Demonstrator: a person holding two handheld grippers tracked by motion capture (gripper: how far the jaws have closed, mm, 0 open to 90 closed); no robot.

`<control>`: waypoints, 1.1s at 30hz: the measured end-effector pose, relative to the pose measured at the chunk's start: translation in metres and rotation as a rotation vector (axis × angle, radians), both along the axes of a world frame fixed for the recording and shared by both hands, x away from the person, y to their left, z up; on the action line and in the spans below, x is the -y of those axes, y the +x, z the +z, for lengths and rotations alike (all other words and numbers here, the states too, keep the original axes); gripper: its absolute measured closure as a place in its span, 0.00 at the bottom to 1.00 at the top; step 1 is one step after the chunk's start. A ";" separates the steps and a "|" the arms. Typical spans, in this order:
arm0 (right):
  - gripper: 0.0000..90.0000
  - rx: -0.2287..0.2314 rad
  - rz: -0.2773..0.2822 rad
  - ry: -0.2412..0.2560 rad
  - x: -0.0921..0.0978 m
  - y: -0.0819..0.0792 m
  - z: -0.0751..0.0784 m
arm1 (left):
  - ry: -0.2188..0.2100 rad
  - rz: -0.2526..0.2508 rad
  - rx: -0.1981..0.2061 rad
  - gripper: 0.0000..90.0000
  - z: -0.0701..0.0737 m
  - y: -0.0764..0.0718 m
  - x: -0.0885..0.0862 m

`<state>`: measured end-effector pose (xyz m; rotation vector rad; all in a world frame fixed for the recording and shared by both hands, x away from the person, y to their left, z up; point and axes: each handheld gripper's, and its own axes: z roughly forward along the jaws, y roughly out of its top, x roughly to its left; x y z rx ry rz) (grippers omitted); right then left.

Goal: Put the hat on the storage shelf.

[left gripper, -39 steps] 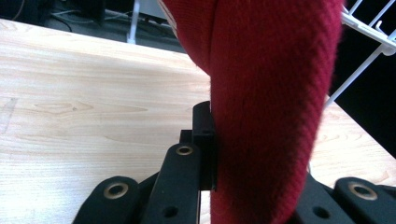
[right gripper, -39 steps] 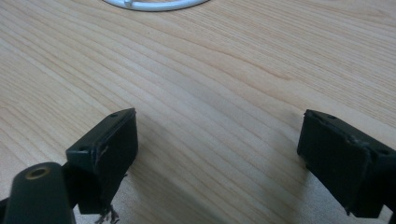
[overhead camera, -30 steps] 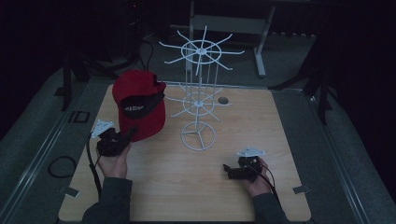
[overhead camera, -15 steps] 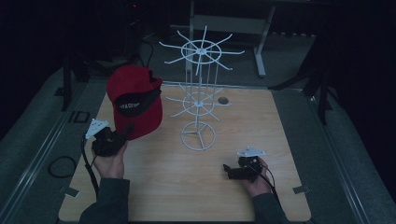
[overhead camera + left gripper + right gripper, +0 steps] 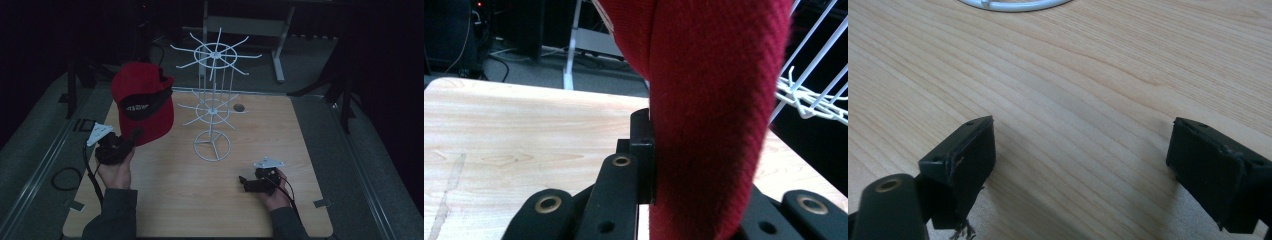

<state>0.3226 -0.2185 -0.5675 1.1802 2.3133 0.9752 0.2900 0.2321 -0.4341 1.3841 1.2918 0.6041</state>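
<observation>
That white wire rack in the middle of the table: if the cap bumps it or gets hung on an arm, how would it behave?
The white wire rack looks light: thin wire throughout. It is tall on one slim post over a small ring base, so a sideways bump would probably tip or slide it. The red cap, held up by the left gripper, looks soft, so it would likely give first.

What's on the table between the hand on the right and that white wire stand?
Nothing: in the high view, bare wood separates the right gripper from the wire stand. The right gripper view shows the same bare table.
</observation>
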 end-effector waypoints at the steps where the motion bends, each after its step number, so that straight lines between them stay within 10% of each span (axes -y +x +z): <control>1: 0.13 0.002 0.001 -0.001 0.000 0.000 0.000 | 0.001 0.000 0.005 0.94 0.002 0.000 0.000; 33: 0.13 -0.001 0.000 -0.001 0.000 0.000 0.000 | -0.045 -0.032 0.056 0.94 0.037 0.017 0.011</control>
